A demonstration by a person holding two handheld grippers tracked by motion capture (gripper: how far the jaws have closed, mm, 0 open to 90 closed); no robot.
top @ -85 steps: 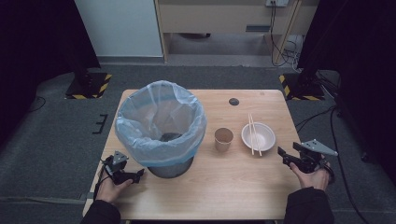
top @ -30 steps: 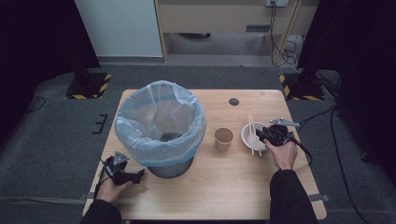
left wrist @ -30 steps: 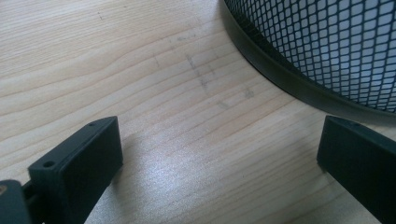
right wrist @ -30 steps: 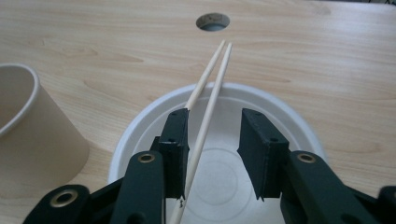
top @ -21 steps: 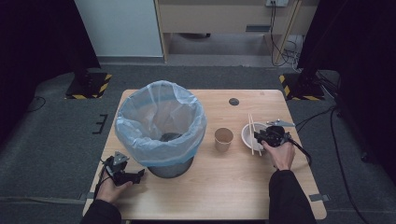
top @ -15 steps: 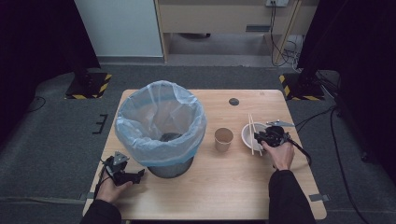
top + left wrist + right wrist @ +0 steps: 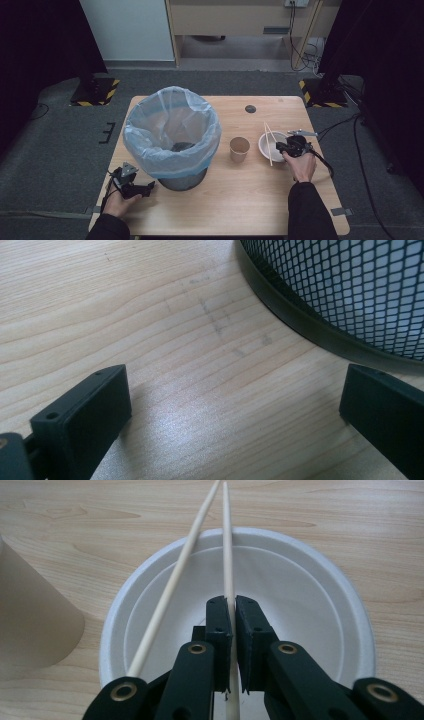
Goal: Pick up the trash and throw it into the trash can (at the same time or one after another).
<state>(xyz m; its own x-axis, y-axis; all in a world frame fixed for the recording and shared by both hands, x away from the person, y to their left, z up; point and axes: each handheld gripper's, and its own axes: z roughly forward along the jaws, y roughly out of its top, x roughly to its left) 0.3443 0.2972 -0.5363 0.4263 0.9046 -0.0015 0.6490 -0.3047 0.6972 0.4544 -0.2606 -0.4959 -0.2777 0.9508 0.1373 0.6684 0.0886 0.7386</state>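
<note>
Two wooden chopsticks (image 7: 181,562) lie across a white bowl (image 7: 320,610) on the wooden table. My right gripper (image 7: 233,602) has just been closing and is now shut on the right-hand chopstick (image 7: 227,545), over the bowl (image 7: 264,148); the other chopstick rests loose beside it. In the high view the right gripper (image 7: 286,147) sits at the bowl's right side. My left gripper (image 7: 145,188) rests open on the table at the front left, by the base of the mesh waste bin (image 7: 350,290); nothing is between its fingers (image 7: 85,410).
The black mesh bin with a pale blue liner (image 7: 171,131) stands left of centre. A brown paper cup (image 7: 239,148) stands between bin and bowl, and shows at the left edge as the cup (image 7: 30,615). A dark round mark (image 7: 250,108) is near the table's far edge.
The right gripper came in from the table's right edge to the bowl, and its jaws closed on one chopstick. The left gripper has stayed put.
</note>
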